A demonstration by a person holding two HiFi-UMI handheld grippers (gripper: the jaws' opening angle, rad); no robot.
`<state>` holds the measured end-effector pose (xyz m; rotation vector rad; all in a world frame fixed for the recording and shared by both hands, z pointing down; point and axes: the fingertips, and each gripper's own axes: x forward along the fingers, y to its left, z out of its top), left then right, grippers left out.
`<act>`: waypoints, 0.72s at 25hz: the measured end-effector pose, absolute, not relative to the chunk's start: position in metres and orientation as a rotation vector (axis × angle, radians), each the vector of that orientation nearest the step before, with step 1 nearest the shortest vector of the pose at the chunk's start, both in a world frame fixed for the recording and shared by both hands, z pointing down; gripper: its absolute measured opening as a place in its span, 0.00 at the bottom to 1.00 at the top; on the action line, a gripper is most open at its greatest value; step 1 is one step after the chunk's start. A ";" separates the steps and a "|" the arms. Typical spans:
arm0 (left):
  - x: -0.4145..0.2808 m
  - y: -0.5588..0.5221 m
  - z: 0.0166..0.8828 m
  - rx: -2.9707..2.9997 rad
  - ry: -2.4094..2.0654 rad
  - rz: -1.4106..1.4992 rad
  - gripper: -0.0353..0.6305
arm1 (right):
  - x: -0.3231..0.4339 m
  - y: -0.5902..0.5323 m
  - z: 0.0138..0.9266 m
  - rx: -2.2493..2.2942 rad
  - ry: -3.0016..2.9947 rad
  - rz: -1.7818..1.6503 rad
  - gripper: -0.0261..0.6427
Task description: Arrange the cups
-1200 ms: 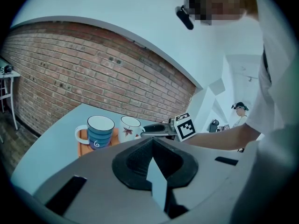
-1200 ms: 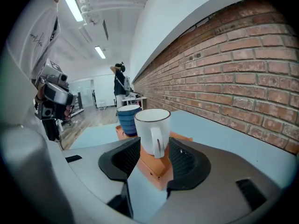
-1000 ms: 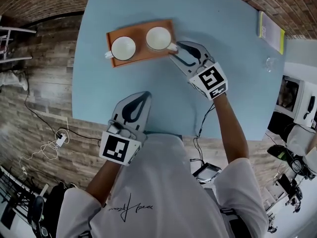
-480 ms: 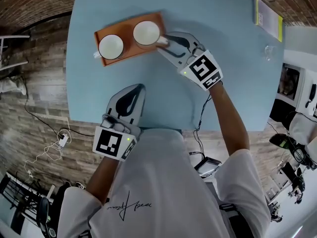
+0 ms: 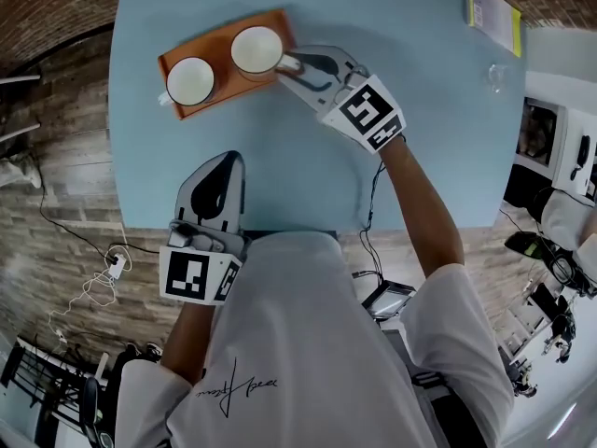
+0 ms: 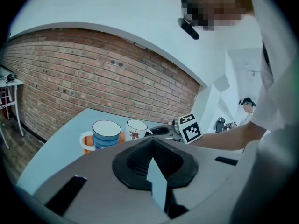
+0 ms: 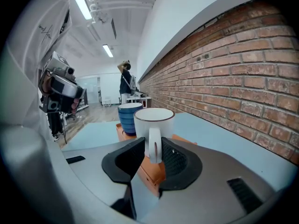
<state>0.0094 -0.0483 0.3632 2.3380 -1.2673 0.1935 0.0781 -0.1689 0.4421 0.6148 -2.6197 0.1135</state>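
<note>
**Right tongs [image 5: 291, 63] closing in on the white cup [image 5: 256, 49]**

The right tongs had just been closing around the cup's handle, with a sliver of gap on one side. That cup sat beside the blue-striped cup [image 5: 189, 80] on the orange tray [image 5: 227, 87], upper left of the counter [image 5: 410, 110]. The left tongs [image 5: 224, 161] were shut and empty, lower left.

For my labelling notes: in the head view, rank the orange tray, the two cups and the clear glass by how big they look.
Largest: orange tray.
Next: blue-striped cup and white cup, about alike.
Smallest: clear glass.
</note>
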 end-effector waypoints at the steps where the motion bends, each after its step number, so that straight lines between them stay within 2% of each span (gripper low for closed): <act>1: 0.007 -0.048 0.363 2.334 -1.273 0.193 0.07 | 0.078 -0.169 0.442 0.618 -2.620 0.115 0.20; 3: 0.005 -0.048 0.364 2.327 -1.279 0.194 0.07 | 0.079 -0.168 0.442 0.630 -2.619 0.120 0.15; 18: -0.005 -0.042 0.358 2.324 -1.317 0.149 0.07 | 0.078 -0.160 0.441 0.833 -2.578 0.122 0.14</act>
